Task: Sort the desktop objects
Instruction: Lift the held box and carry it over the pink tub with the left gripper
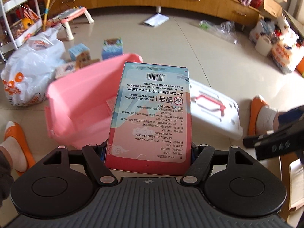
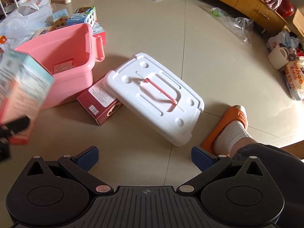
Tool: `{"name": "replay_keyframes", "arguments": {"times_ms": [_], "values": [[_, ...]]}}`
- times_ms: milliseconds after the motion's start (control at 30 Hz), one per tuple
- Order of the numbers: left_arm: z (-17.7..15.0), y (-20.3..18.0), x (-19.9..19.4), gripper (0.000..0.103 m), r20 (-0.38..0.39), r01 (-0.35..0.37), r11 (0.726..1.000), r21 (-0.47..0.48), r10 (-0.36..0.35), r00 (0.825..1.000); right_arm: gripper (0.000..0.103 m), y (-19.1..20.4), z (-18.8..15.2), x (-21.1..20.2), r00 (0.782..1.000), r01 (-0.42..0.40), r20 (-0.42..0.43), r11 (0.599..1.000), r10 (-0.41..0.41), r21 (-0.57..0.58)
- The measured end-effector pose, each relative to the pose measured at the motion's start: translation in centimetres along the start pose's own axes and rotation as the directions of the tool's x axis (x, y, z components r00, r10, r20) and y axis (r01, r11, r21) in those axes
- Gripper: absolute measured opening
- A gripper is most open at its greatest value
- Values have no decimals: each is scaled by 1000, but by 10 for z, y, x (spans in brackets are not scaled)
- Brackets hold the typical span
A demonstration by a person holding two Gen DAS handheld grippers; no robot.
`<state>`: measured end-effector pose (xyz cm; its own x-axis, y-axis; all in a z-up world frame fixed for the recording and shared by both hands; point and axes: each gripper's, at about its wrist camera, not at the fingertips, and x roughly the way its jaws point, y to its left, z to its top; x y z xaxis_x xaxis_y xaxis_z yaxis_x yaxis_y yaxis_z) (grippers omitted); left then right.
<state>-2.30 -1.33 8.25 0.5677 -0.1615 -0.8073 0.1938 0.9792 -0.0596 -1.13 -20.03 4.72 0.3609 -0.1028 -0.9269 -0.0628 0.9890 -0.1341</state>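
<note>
My left gripper (image 1: 148,152) clamps a box (image 1: 152,114) above the pink bin (image 1: 76,98), hiding much of its inside. My right gripper (image 2: 145,158) hangs agape; the lid (image 2: 153,96) half covers a red box (image 2: 98,100).

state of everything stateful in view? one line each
left hand-held gripper: shut on the tall box
tall box: held up over the bin
right hand-held gripper: open, holding nothing
pink bin: lid off, something flat lying inside
white lid: off, propped on the red box
red box: flat on floor

Glossy printed cardboard box (image 1: 152,114); smooth pink plastic bin (image 1: 76,102).
</note>
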Motion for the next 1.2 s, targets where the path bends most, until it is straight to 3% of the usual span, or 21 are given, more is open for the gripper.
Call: {"name": "replay_keyframes", "arguments": {"times_ms": [333, 733, 933, 1200], "values": [[24, 17, -7, 73, 19, -66, 996, -53, 67, 998, 103, 1, -2, -1, 1000, -7, 0, 1000, 7, -5], [71, 52, 17, 73, -24, -177, 977, -116, 175, 984, 103, 2, 1, 1, 1000, -4, -6, 1000, 4, -15], [84, 81, 42, 73, -95, -210, 959, -189, 195, 976, 103, 4, 3, 4, 1000, 2, -14, 1000, -3, -25], [82, 114, 85, 73, -192, -254, 946, -201, 216, 957, 103, 7, 11, 3, 1000, 24, -1, 998, -24, -59]]}}
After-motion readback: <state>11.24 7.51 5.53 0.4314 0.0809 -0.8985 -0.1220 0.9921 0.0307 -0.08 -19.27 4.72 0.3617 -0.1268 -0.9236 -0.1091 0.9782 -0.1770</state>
